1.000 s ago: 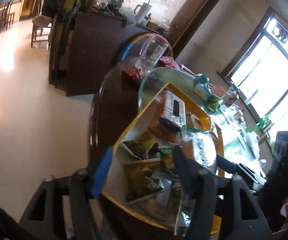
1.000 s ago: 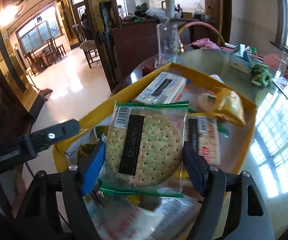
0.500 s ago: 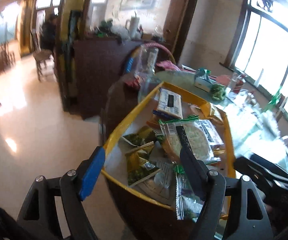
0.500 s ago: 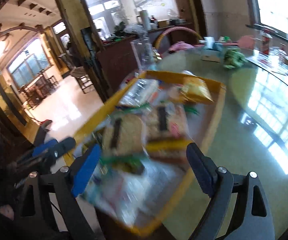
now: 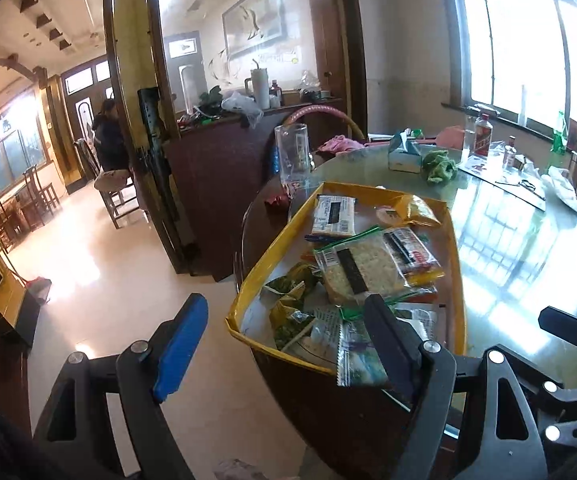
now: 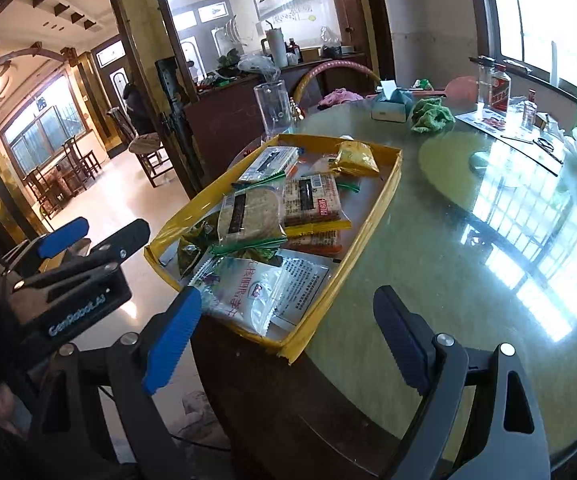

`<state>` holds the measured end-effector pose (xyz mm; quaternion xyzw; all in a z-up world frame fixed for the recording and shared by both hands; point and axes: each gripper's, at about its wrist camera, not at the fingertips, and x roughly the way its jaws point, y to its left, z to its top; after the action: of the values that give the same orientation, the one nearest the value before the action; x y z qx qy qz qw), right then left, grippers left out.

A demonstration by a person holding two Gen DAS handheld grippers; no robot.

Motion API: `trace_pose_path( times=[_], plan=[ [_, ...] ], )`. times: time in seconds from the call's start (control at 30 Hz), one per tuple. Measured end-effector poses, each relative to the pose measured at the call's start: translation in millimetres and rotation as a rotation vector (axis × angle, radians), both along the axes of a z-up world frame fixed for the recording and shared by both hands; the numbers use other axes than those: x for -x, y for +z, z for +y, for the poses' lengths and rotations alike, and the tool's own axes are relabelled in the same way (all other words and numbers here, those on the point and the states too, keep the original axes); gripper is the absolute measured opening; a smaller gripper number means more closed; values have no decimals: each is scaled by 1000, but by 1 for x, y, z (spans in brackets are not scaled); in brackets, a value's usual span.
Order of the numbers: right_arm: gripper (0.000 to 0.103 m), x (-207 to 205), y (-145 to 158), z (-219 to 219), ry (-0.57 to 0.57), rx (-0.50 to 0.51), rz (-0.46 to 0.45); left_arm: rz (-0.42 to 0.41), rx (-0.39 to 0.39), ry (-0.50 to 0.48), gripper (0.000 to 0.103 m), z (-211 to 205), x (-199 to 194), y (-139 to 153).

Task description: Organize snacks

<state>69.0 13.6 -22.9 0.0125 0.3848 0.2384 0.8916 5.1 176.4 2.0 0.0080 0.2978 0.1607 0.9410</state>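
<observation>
A yellow cardboard tray sits at the near edge of a round glass-topped table and holds several snack packs. A round cracker pack with green edges lies on top, beside an orange-striped cracker pack. A white sachet lies at the tray's near end. My left gripper is open and empty, off the tray's near left corner. My right gripper is open and empty, held back just before the tray's near end. The left gripper also shows in the right wrist view.
A clear plastic pitcher stands behind the tray. A tissue box, a green cloth and bottles stand on the glass table. A dark wooden counter and chairs lie to the left.
My right gripper let go of the round cracker pack, which now lies on the tray, and pulled back. The left gripper also drew back and up from the tray.
</observation>
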Motion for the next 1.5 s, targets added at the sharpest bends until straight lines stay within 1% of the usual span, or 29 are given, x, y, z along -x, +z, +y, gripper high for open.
trace_pose_path(
  times=[0.2, 0.4, 0.77, 0.93, 1.13, 1.5],
  plan=[
    [88, 0, -1, -2, -23, 8, 13, -7, -24, 6, 80, -4, 4, 2],
    [88, 0, -3, 3, -23, 22, 20, 7, -44, 8, 80, -7, 2, -4],
    [88, -1, -10, 19, 0, 47, 30, 21, -41, 25, 80, 3, -2, -11],
    [88, -5, -13, 23, -3, 51, 38, 32, -8, 44, 80, 12, -7, -17],
    [88, -10, -15, 28, -5, 54, 44, 55, -23, 57, 80, 16, -14, -24],
    [88, -21, -17, 40, -7, 67, 44, 39, -17, 76, 80, 30, -22, -21]
  ],
)
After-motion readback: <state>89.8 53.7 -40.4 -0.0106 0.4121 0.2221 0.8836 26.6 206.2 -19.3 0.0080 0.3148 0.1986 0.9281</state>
